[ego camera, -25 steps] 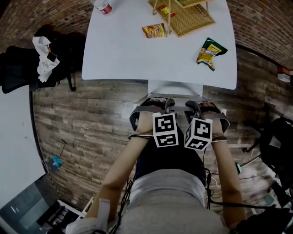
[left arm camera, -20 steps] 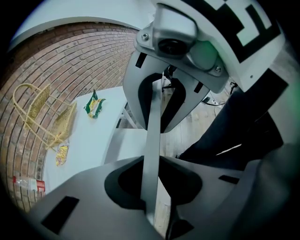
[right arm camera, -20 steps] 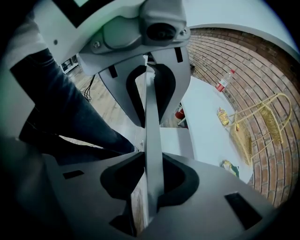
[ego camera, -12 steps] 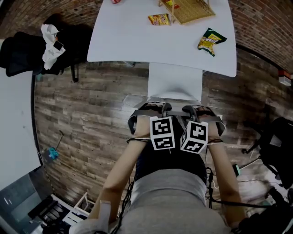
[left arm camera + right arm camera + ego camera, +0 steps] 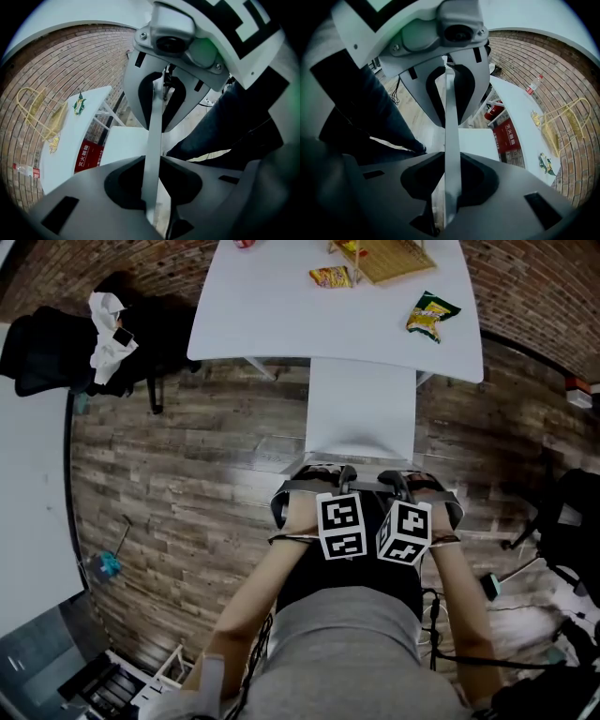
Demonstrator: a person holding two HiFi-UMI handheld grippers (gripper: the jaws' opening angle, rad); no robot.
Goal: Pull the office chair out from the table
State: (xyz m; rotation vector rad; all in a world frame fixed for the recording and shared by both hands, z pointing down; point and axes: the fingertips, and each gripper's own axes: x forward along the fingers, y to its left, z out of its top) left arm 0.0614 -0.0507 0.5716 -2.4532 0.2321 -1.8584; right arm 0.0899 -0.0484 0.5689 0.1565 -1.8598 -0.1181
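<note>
The office chair shows its pale grey seat, sticking out from under the white table toward me. Both grippers sit side by side on the top of its backrest, which my hands mostly hide in the head view. My left gripper is shut on the thin grey backrest edge, which runs straight between its jaws. My right gripper is shut on the same edge, clamped between its jaws.
On the table lie two snack bags and a wicker basket. A black chair with white cloth stands at the left, another white table at the near left, dark gear at the right. Wooden floor surrounds the chair.
The chair has slid out from under the table toward me. More of its seat shows now, and both grippers have moved back with the backrest edge still clamped.
</note>
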